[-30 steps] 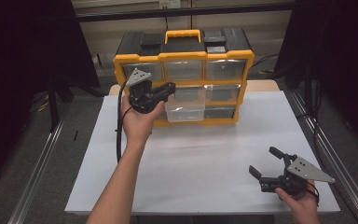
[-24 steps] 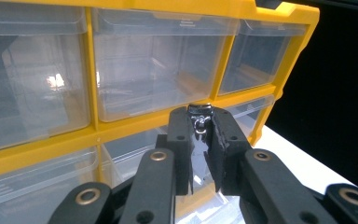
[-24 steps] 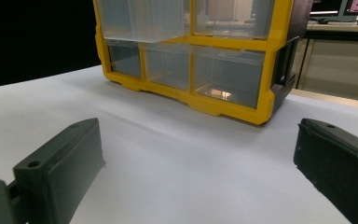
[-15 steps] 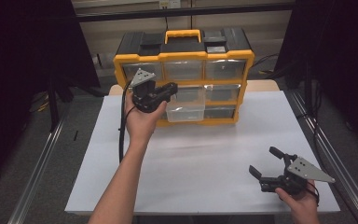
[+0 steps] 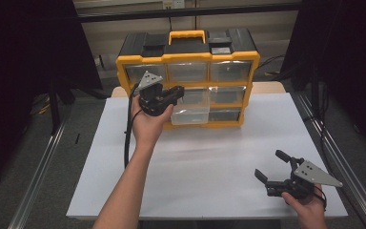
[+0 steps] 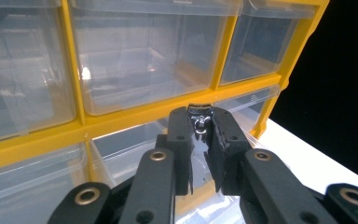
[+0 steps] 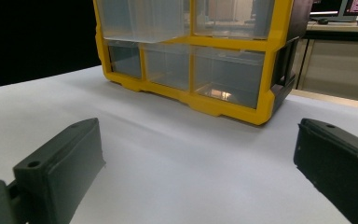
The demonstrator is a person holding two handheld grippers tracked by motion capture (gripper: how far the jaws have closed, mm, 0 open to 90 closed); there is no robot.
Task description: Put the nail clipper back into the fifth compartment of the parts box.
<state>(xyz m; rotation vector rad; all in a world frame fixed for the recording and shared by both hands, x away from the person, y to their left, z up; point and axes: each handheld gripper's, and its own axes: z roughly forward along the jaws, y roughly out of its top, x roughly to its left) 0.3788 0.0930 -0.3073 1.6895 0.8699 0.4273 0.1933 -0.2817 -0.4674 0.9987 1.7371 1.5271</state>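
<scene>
Left gripper view is showing my left gripper (image 6: 200, 140) pinching a small metal piece (image 6: 200, 115) in front of the yellow drawer box (image 5: 188, 59) (just over its pulled-out middle drawer (image 5: 189, 114)). Low on the white table (image 5: 209, 157), my right gripper (image 5: 273, 167) is resting with fingers spread.
</scene>
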